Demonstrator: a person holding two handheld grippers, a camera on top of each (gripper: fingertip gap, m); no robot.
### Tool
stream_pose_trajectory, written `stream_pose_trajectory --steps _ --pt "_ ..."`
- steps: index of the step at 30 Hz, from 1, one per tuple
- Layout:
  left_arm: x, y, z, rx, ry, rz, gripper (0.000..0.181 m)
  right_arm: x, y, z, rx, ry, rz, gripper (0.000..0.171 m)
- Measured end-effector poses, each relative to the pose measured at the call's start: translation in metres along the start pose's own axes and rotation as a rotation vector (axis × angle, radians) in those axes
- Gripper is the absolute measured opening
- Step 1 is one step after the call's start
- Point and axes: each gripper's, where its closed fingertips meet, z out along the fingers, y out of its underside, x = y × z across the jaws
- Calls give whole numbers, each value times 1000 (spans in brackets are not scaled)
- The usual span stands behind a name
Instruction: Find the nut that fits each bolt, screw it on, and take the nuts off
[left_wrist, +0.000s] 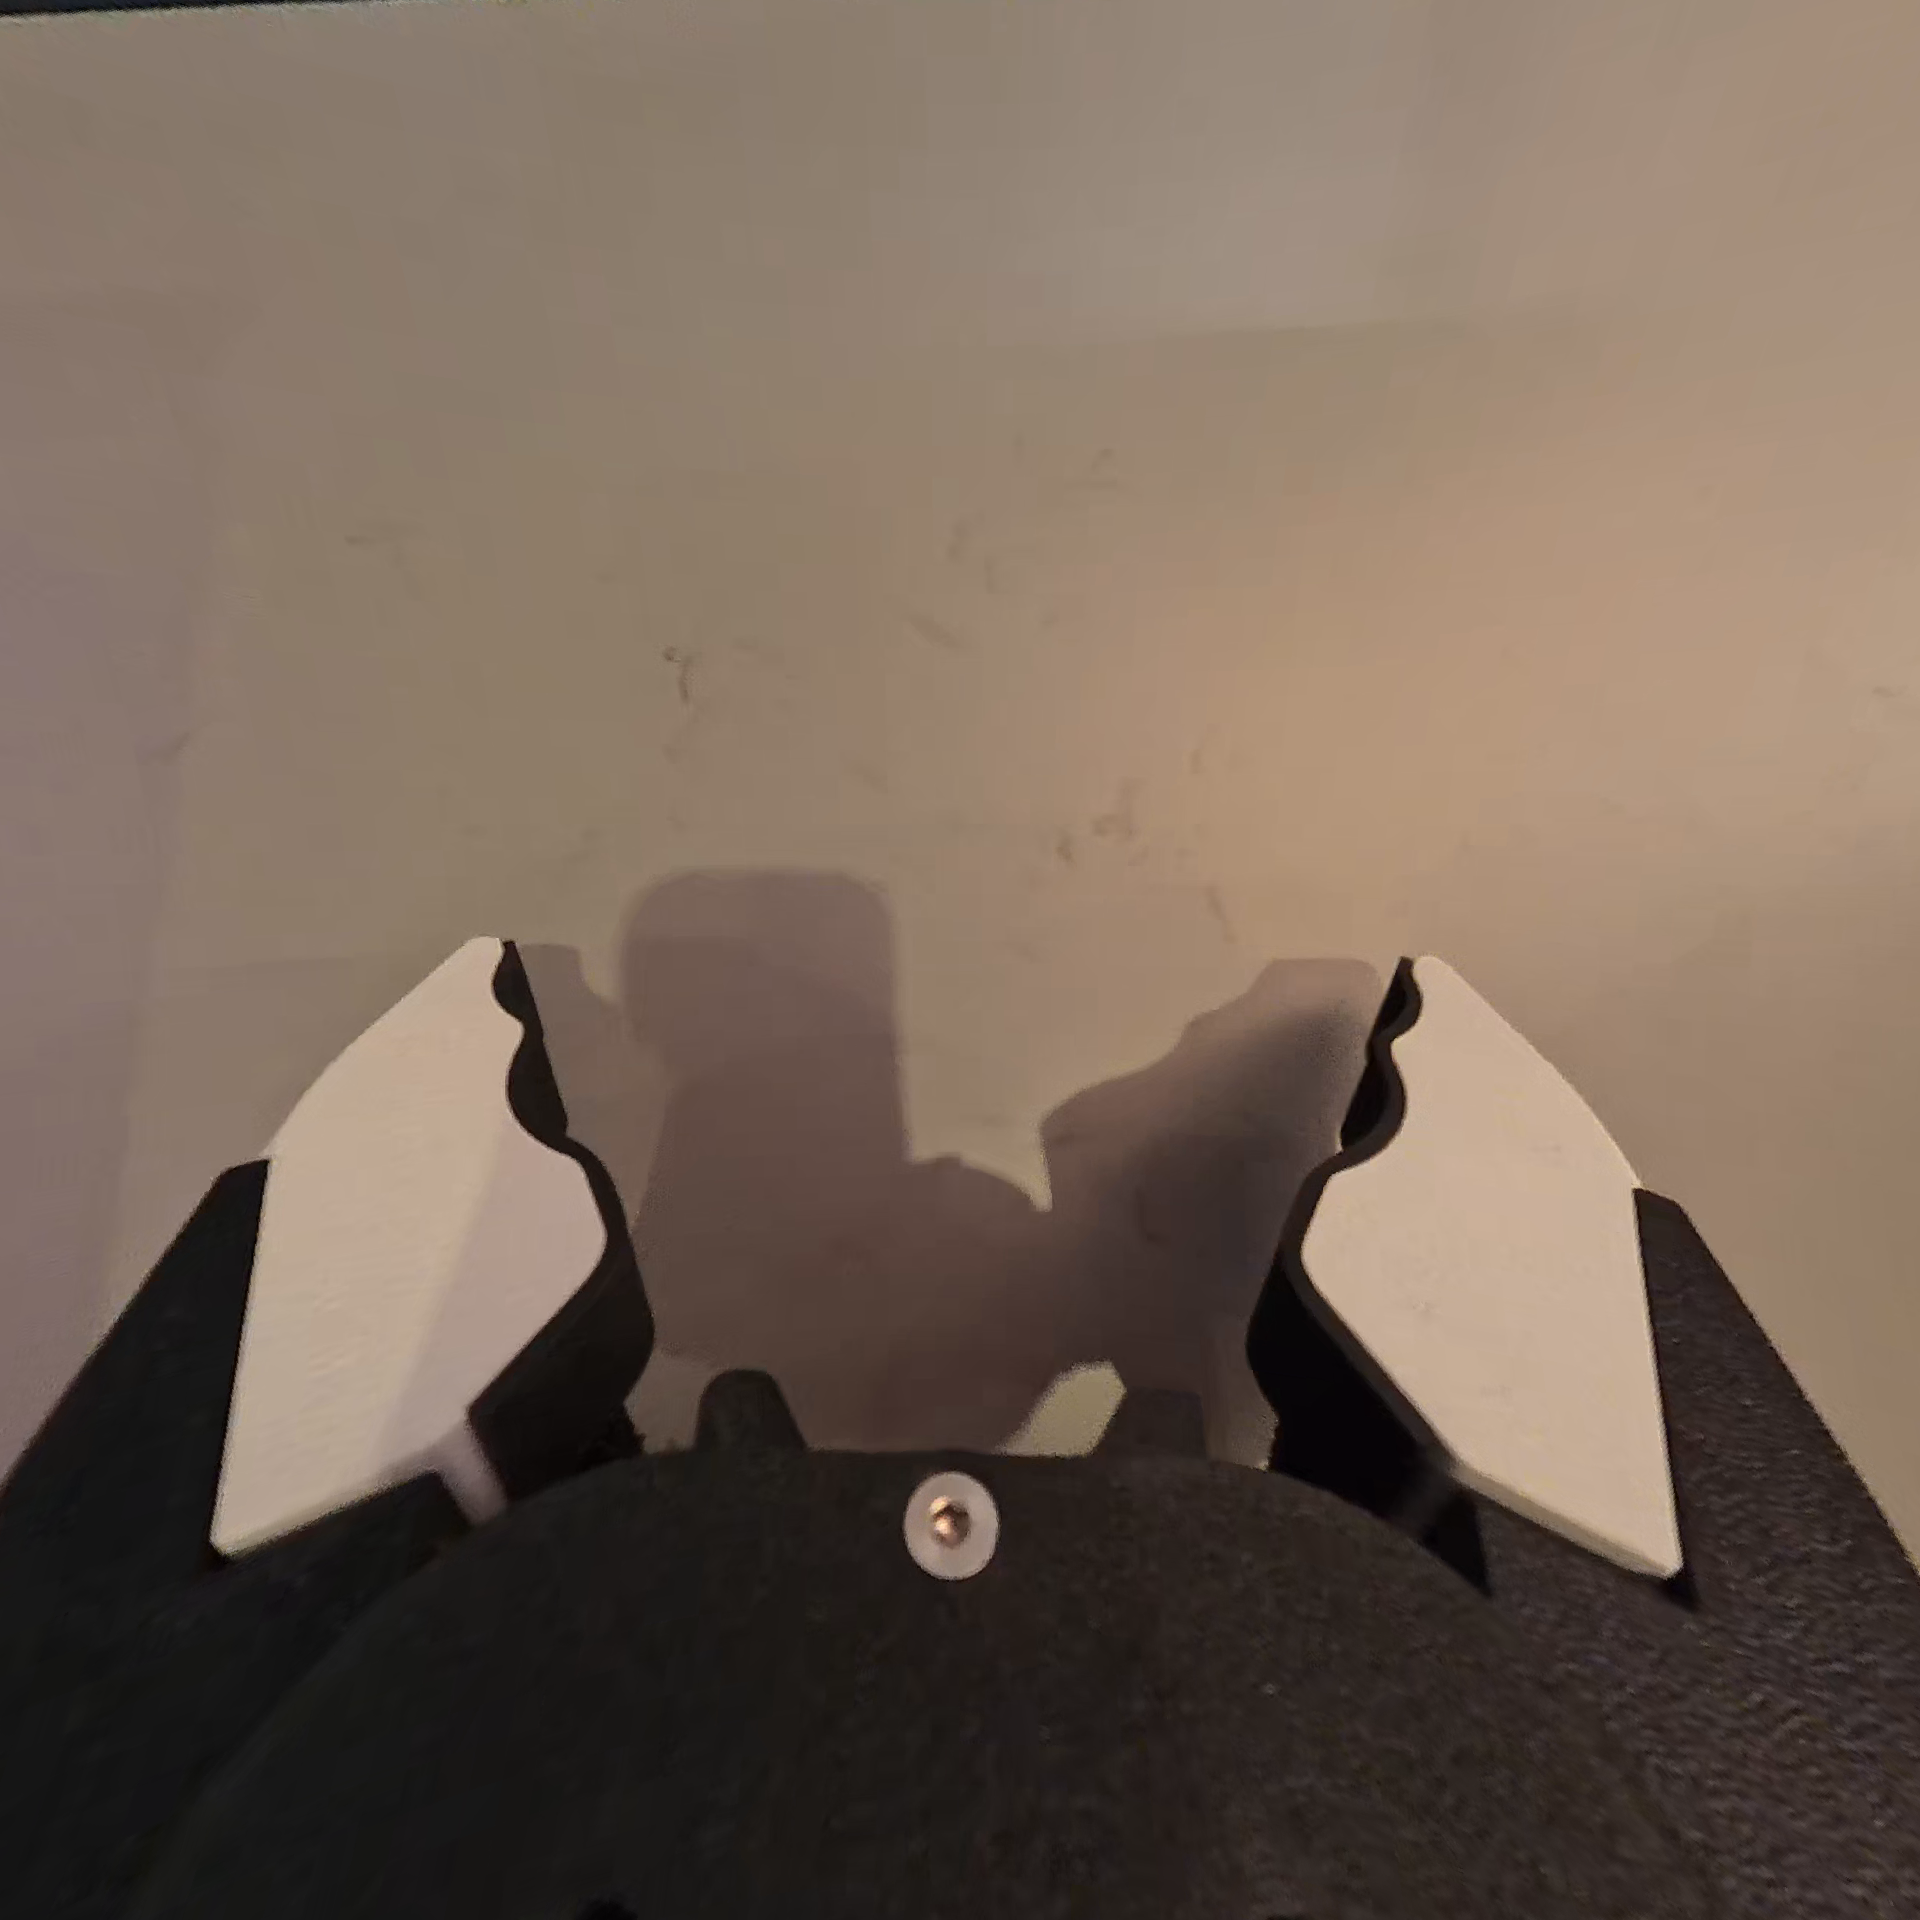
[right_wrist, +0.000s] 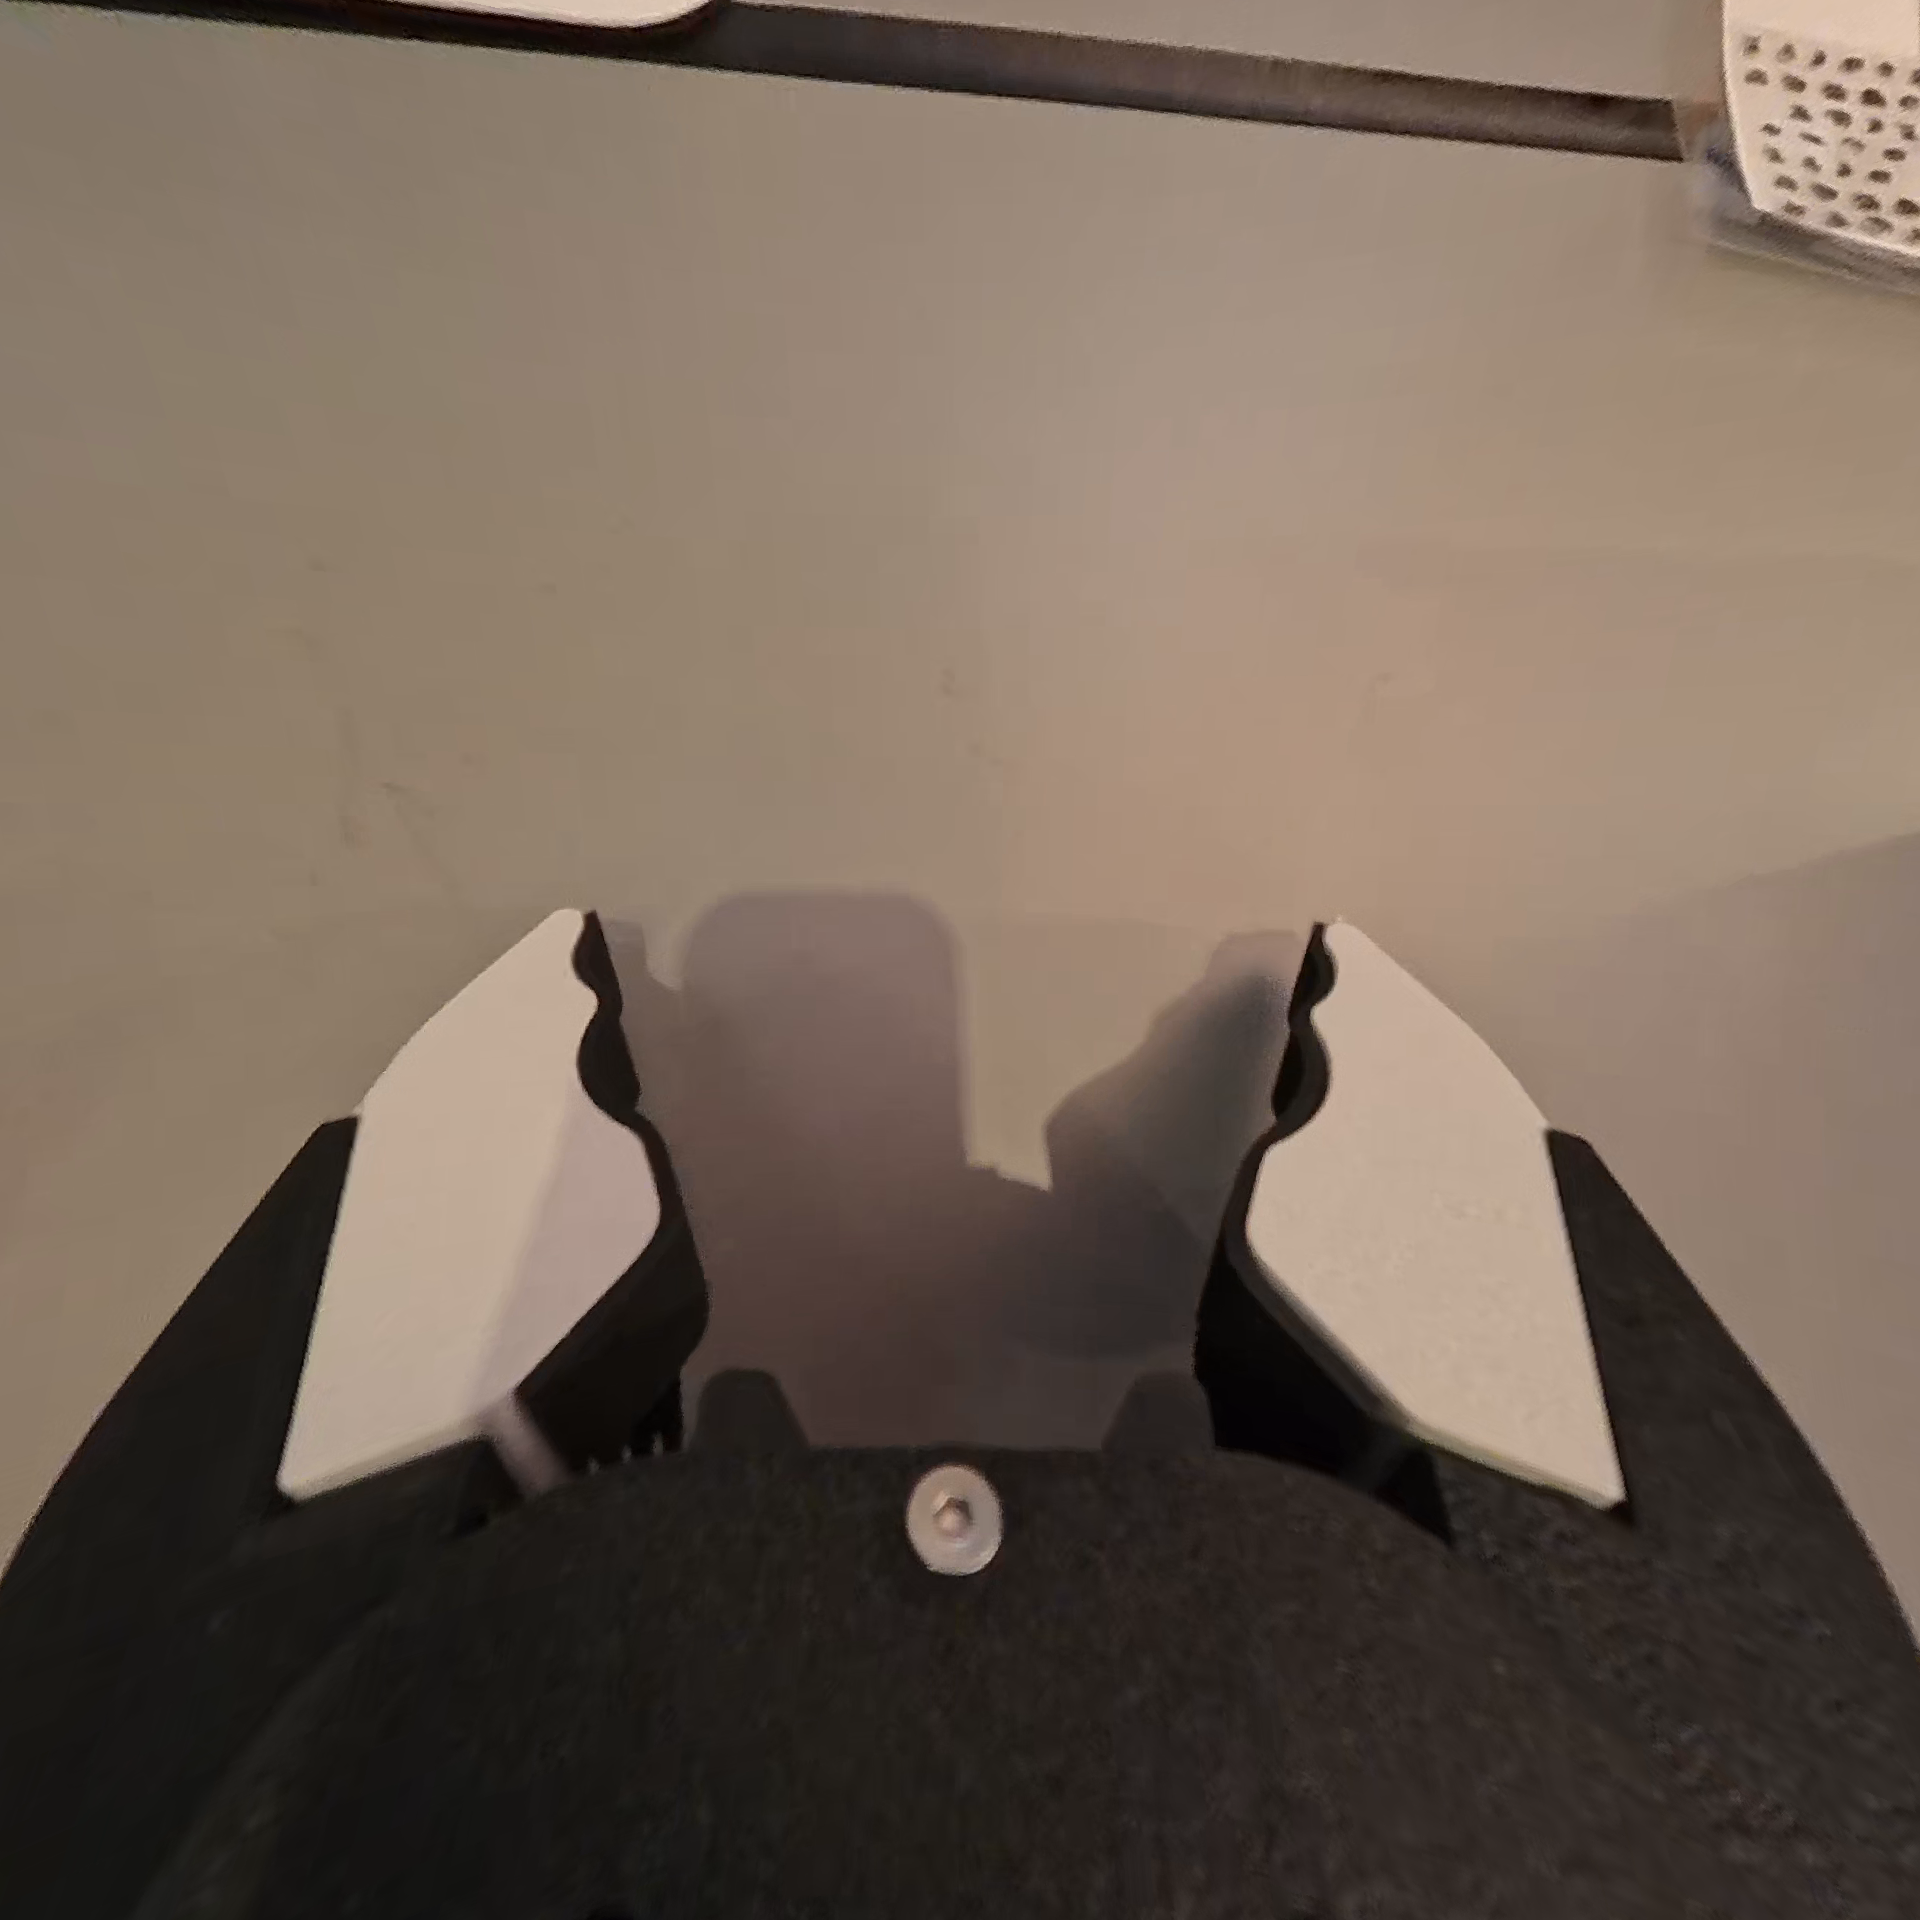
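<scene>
No bolt or nut shows in either view. My left gripper (left_wrist: 954, 951) is open and empty, its white and black fingers (left_wrist: 416, 1195) spread wide above a pale scuffed tabletop (left_wrist: 935, 468). Its shadow falls on the surface between the fingers. My right gripper (right_wrist: 956, 925) is also open and empty over the same kind of pale tabletop (right_wrist: 831, 468), with its shadow just ahead of the fingers (right_wrist: 1403, 1195).
In the right wrist view a dark table edge (right_wrist: 1143, 78) runs across the top. A white perforated object (right_wrist: 1829, 135) sits at the top right corner on a clear packet. A white flat thing (right_wrist: 540, 8) lies beyond the edge at top left.
</scene>
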Motion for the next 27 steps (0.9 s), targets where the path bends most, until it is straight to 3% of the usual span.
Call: stream_pose_trajectory --steps 9,27 --pt "3 5 9 -29 7 -22 145 2 7 5 -62 -4 34 131" --pt "3 6 9 -29 12 -29 145 2 8 5 -63 -1 35 132"
